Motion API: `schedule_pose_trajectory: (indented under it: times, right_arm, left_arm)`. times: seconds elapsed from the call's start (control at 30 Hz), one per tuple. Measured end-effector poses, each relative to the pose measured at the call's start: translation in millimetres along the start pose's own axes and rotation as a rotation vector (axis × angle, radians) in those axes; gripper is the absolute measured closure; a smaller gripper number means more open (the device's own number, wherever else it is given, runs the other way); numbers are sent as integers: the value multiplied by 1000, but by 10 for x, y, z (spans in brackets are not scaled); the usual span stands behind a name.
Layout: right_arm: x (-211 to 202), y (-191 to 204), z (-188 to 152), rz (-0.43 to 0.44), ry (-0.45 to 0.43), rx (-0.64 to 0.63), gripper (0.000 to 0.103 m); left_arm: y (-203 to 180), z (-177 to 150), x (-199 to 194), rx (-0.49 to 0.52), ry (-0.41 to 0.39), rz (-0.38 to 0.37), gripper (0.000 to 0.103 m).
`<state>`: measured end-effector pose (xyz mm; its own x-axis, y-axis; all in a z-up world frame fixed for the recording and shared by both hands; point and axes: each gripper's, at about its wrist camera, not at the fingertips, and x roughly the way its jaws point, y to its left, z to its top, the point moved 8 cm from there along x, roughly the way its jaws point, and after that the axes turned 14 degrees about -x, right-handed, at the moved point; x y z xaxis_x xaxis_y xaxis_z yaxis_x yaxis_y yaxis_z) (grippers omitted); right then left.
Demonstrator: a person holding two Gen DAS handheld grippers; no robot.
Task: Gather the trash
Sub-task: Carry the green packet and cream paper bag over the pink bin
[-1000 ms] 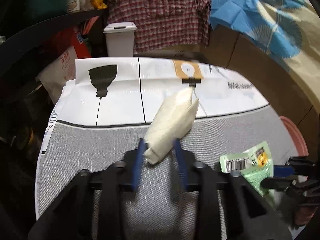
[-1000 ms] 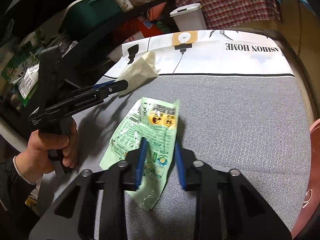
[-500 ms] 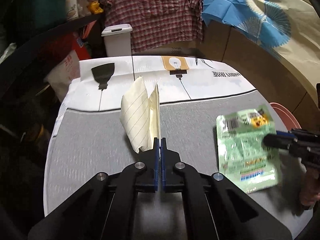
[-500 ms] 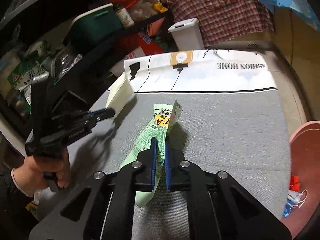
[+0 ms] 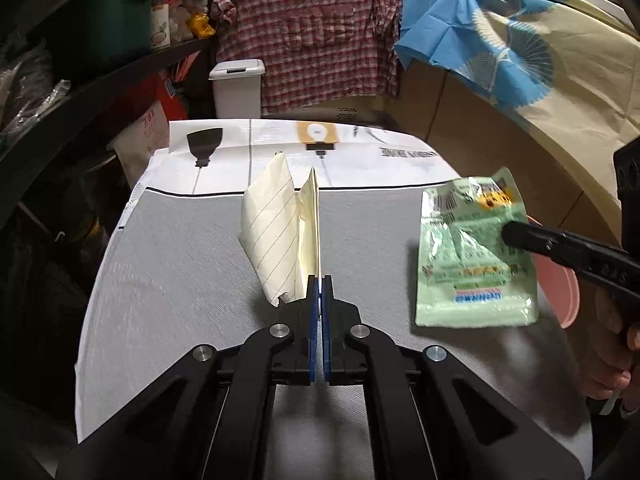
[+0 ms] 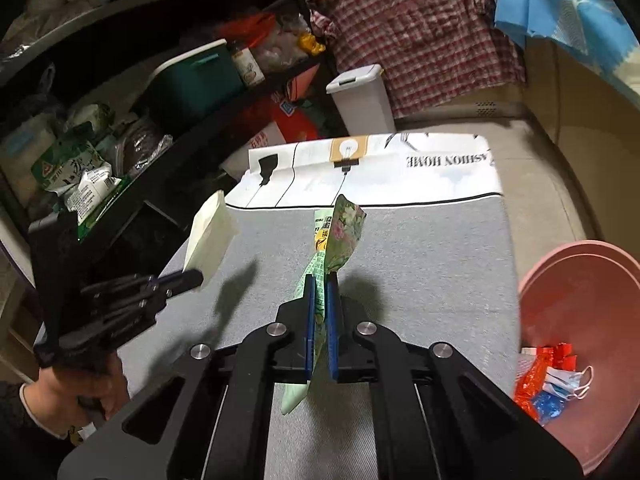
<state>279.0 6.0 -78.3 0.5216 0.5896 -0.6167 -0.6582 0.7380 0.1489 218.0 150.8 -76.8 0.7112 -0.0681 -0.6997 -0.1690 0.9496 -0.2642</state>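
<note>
We are clamping two pieces of trash: left claw [image 5: 319,280] gripping one folded lined paper [image 5: 280,236], right claw [image 6: 321,280] gripping one green wrapper [image 6: 340,236].

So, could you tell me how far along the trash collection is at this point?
Done: the pink basin beside the table already holds a red wrapper and a face mask. In hand: the left gripper is shut on the lined paper, the right gripper on the green packet, both lifted off the grey tablecloth. Left: dropping both into the basin. No other trash shows on the table.
</note>
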Motion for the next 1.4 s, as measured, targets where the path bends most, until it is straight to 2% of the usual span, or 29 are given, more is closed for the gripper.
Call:
schedule_pose_trajectory:
  times: [0.37, 0.6, 0.73, 1.2, 1.4]
  right_arm:
    - [-479, -18, 4, -69, -49, -14, 97]
    - [-764, -22, -8, -112, -77, -41, 97]
    - [-863, -20, -24, -125, -82, -44, 97]
    - [-1368, -13, -149, -234, -109, -94, 97]
    - [-1520, -203, -243, -284, -119, -71, 97]
  left_arm:
    - [-318, -279, -275, -27, -8, -45, 101]
    - [-413, -360, -458, -66, -27, -76, 101]
    - [-499, -407, -534, -55, -38, -86, 101]
    - [-660, -473, -564, -47, -33, -121, 102]
    - [-812, -509, -531, -22, -28, -133, 101]
